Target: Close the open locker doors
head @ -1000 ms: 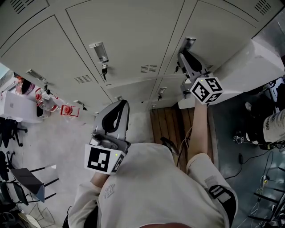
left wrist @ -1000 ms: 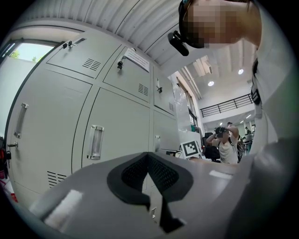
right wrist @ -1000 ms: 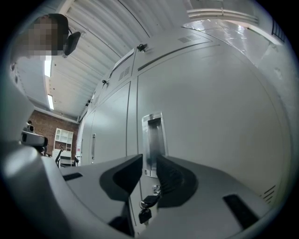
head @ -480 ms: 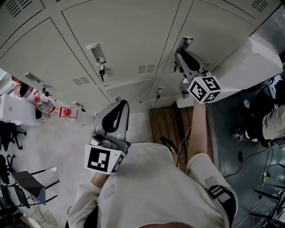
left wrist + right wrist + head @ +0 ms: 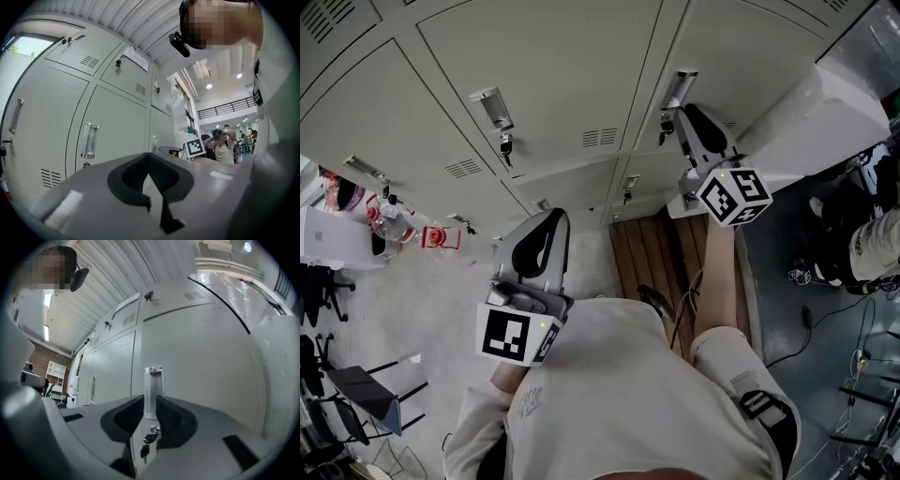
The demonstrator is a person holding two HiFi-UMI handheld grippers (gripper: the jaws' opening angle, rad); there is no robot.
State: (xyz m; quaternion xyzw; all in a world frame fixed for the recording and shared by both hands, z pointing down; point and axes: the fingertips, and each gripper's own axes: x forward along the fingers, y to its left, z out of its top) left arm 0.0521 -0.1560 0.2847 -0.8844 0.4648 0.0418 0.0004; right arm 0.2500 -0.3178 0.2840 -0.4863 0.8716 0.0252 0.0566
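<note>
Right gripper view: right tongs (image 5: 144, 405) slightly parted, empty, just short of the door handle (image 5: 153, 380).
Locker door (image 5: 201, 357) likely stiff, swings lightly; push the flat panel. Left tongs (image 5: 149, 165) closed.

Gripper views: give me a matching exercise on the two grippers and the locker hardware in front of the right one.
1 left gripper
2 right gripper
3 key
4 door handle

A hangs from the lock
B jaws together, empty
C jaws slightly apart, facing a locker door
D upright, above the lock

Pairs: 1-B, 2-C, 3-A, 4-D
</note>
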